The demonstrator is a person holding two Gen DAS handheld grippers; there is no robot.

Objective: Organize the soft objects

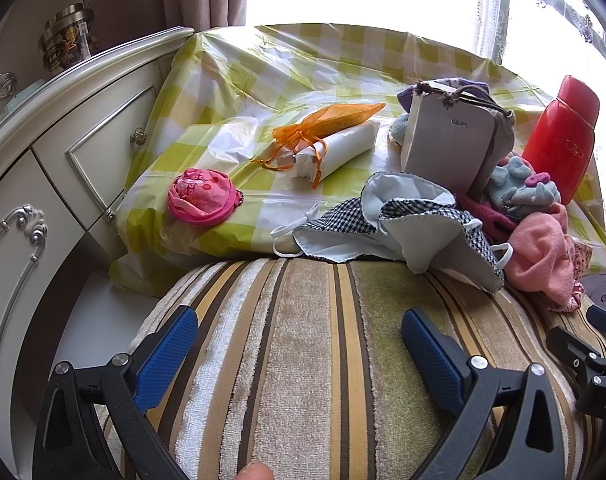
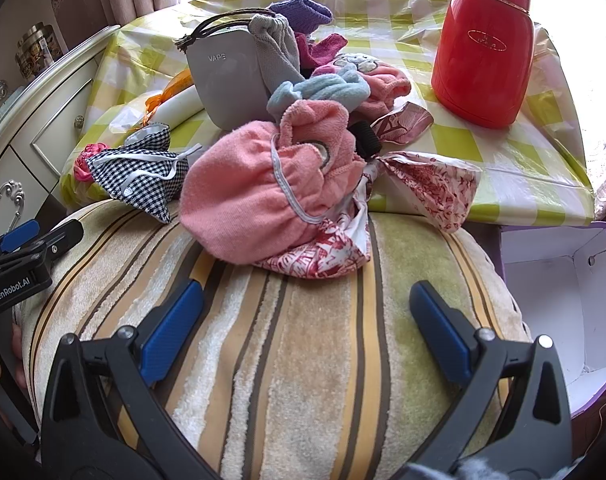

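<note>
Holding both tools over a striped cushion (image 1: 303, 360), I have my left tool (image 1: 299, 344) spread wide with nothing between its blue pads, and my right tool (image 2: 307, 320) just as wide and just as empty. The cushion lies against the near edge of the desk (image 1: 239, 80), which is covered by a yellow-and-white checked plastic sheet.

Most of the soft things sit in a heap at the desk's near edge, spilling onto the cushion. A pink towel cloth (image 2: 263, 184) is in front, resting partly on the cushion, with a red-patterned white cloth (image 2: 435, 188) under and beside it. A black-and-white checked cloth (image 1: 403, 224) with white lining lies to the left of the pink one, also overlapping the cushion. Behind them are a pale blue fleece piece (image 2: 327, 90), a purple knit piece (image 2: 303, 10) and a grey box (image 2: 227, 76) with a grey drawstring pouch touching it.

To the left, apart from the heap, a round pink pouch (image 1: 203, 196) lies alone on the desk. Further back an orange mesh bag (image 1: 327, 120) rests on a white roll (image 1: 339, 148).

A red flask (image 2: 483, 44) stands upright at the right of the desk. An open white-lined box (image 2: 559, 288) sits to the right of the cushion. A cream cabinet (image 1: 63, 152) stands at the left.
</note>
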